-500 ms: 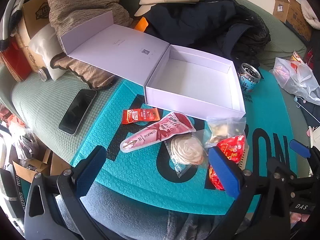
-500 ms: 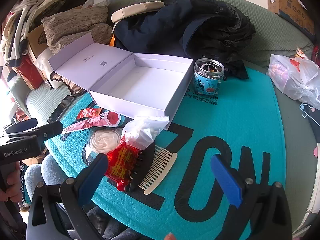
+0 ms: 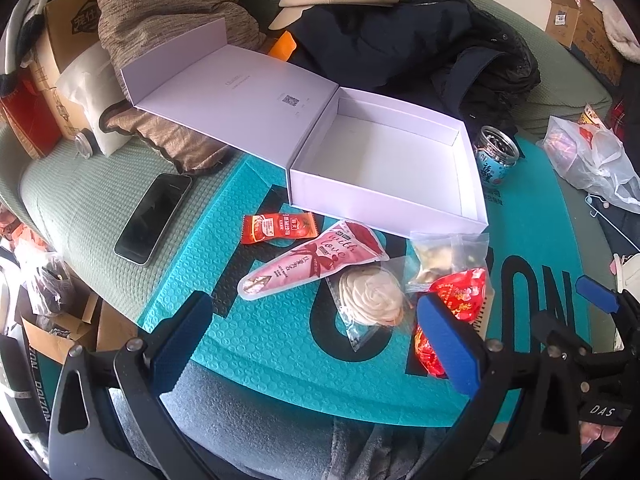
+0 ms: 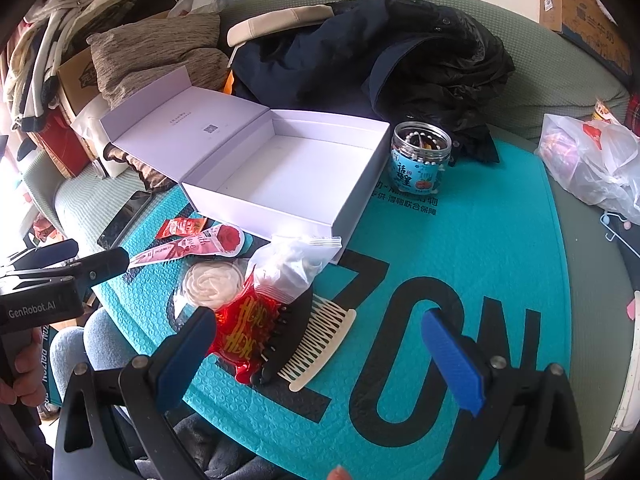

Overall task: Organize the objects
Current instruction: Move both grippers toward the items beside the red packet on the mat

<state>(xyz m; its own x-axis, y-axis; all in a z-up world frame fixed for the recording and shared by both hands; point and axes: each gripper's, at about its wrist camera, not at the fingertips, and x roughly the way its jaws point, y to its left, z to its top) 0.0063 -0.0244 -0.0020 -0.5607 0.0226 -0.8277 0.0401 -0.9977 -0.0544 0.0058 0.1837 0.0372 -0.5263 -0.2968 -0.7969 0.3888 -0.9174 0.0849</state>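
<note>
An open white box [image 3: 384, 160] [image 4: 288, 172] lies empty on a teal mat [image 3: 280, 328] [image 4: 480, 264]. In front of it lie a red sachet [image 3: 278, 229], a pink cone packet [image 3: 312, 264] [image 4: 192, 246], a white rose-shaped item in plastic [image 3: 370, 296] [image 4: 210, 282], a clear snack bag [image 3: 448, 254] [image 4: 288, 264], a red packet [image 3: 460, 292] [image 4: 240, 332], a black hair claw [image 4: 286, 332] and a cream comb [image 4: 320, 344]. A blue-labelled jar [image 3: 496, 156] [image 4: 420, 160] stands right of the box. My left gripper [image 3: 316, 344] is open above the mat's near edge. My right gripper [image 4: 320, 360] is open above the comb.
A black phone [image 3: 154, 216] lies left of the mat. A dark jacket [image 4: 380, 60] and a brown pillow [image 3: 160, 32] lie behind the box. A white plastic bag [image 4: 592, 160] sits at the right. Cardboard boxes [image 3: 64, 52] stand at the far left.
</note>
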